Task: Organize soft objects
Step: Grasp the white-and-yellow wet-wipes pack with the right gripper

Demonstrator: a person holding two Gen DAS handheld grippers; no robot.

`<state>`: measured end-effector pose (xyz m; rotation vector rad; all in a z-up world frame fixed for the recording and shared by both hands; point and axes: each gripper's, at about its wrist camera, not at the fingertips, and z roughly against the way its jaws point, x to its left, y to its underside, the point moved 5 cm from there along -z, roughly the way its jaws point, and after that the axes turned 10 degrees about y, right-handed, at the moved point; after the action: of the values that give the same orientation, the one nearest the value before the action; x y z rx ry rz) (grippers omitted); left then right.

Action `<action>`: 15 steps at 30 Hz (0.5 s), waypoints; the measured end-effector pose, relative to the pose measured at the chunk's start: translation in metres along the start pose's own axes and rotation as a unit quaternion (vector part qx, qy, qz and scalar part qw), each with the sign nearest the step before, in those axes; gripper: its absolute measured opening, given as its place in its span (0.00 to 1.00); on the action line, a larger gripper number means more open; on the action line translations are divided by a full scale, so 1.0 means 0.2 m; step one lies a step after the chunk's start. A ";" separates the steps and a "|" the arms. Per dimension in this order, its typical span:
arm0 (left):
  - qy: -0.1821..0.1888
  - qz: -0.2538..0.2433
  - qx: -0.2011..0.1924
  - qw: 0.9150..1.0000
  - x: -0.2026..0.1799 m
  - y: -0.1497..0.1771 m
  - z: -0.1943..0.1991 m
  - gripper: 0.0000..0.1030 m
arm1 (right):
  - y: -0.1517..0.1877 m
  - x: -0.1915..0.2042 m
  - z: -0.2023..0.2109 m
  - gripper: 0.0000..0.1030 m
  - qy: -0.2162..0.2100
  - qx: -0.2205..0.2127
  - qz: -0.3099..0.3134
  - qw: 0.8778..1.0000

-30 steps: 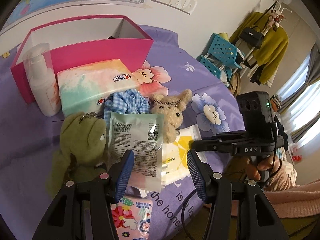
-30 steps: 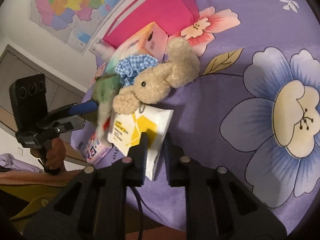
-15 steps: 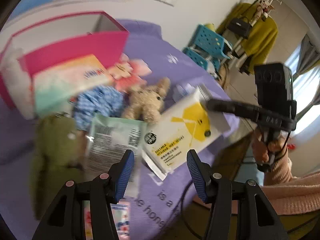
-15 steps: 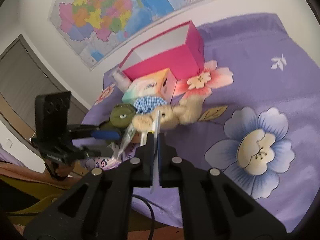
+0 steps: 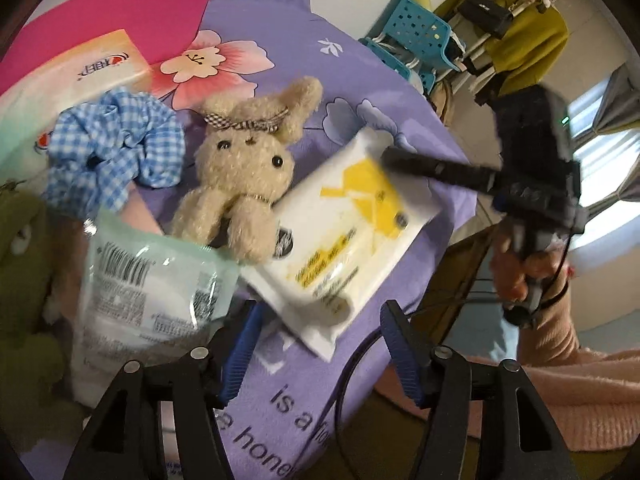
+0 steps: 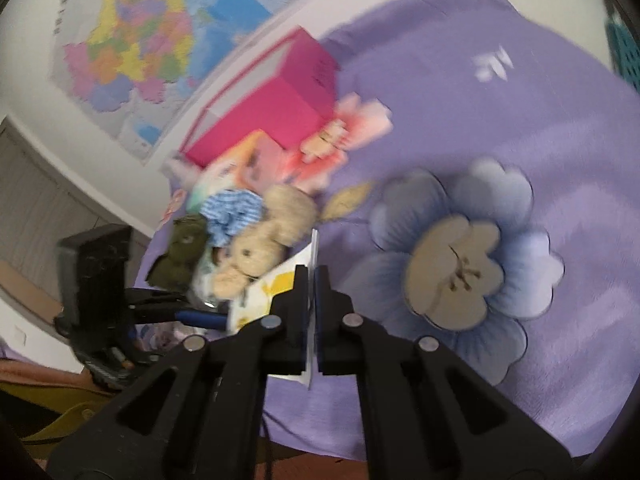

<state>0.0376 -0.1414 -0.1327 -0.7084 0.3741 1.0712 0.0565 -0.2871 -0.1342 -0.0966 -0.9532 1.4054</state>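
Note:
My right gripper (image 6: 312, 280) is shut on the edge of a white and yellow wipes pack (image 5: 344, 232), which tilts up off the purple cloth. In the left wrist view that gripper (image 5: 390, 157) pinches the pack's far corner. My left gripper (image 5: 320, 344) hangs just above the pack's near corner. Its jaws are opening and its pads touch nothing. A beige bunny plush (image 5: 248, 168) lies beside the pack, partly on it. Left of the bunny are a blue gingham scrunchie (image 5: 116, 148), a pale green pouch (image 5: 148, 292) and a green frog plush (image 5: 20, 280).
A pink box (image 5: 108, 16) stands open at the back, with a pastel tissue pack (image 5: 72, 80) in front of it. The flowered purple cloth (image 6: 540, 140) runs bare to the right. A teal crate (image 5: 416, 36) and hung clothes stand past the far edge. A person's pink sleeve (image 5: 580, 392) is at the right.
The right gripper shut on the wipes pack and raised its edge, pulling it out from under the bunny. The left gripper sank closer to the pile and its jaws widened.

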 end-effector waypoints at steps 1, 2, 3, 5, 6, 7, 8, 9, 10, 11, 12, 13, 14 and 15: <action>0.004 0.003 -0.001 1.000 0.00 -0.01 0.00 0.64 | 0.02 -0.02 -0.03 0.09 -0.009 0.015 -0.013 1.000; 0.009 0.004 -0.002 1.000 0.00 -0.01 -0.01 0.67 | 0.04 -0.04 -0.05 0.16 -0.016 0.027 -0.023 0.999; 0.015 0.006 -0.004 1.000 -0.01 -0.02 -0.01 0.68 | 0.06 -0.04 -0.07 0.21 -0.019 0.041 -0.027 0.999; 0.022 0.009 -0.007 1.000 -0.01 -0.03 -0.02 0.70 | 0.10 -0.02 -0.08 0.27 -0.029 0.044 -0.014 0.999; 0.030 0.014 -0.009 0.999 0.00 -0.03 -0.02 0.70 | 0.10 -0.01 -0.07 0.27 -0.029 0.042 -0.010 0.999; 0.036 0.019 -0.011 0.999 0.00 -0.04 -0.03 0.70 | 0.11 0.00 -0.06 0.27 -0.031 0.040 -0.005 0.999; 0.046 0.026 -0.013 0.999 0.00 -0.04 -0.02 0.70 | 0.11 0.00 -0.05 0.25 -0.035 0.037 -0.002 0.999; 0.053 0.030 -0.014 0.998 0.01 -0.05 -0.01 0.69 | 0.11 0.01 -0.03 0.24 -0.036 0.031 0.000 0.999; 0.059 0.033 -0.015 0.998 0.02 -0.05 -0.01 0.69 | 0.10 0.01 -0.01 0.21 -0.037 0.027 0.002 0.999; 0.064 0.033 -0.017 0.997 0.02 -0.04 0.00 0.68 | 0.10 0.02 0.01 0.18 -0.039 0.024 0.004 0.999; 0.070 0.032 -0.020 0.997 0.01 -0.04 0.00 0.67 | 0.10 0.02 0.02 0.17 -0.040 0.020 0.003 0.999; 0.075 0.030 -0.022 0.996 -0.01 -0.04 0.01 0.67 | 0.10 0.02 0.05 0.17 -0.041 0.016 0.003 0.999; 0.078 0.026 -0.023 0.996 -0.02 -0.03 0.02 0.66 | 0.09 0.03 0.08 0.17 -0.043 0.011 0.004 0.999; 0.079 0.021 -0.027 0.996 -0.05 -0.03 0.04 0.66 | 0.09 0.05 0.10 0.17 -0.043 0.006 0.006 0.999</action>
<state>0.0390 -0.1444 -0.1198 -0.8396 0.4991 1.0700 0.0283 -0.2839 -0.1269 -0.0333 -1.0151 1.4362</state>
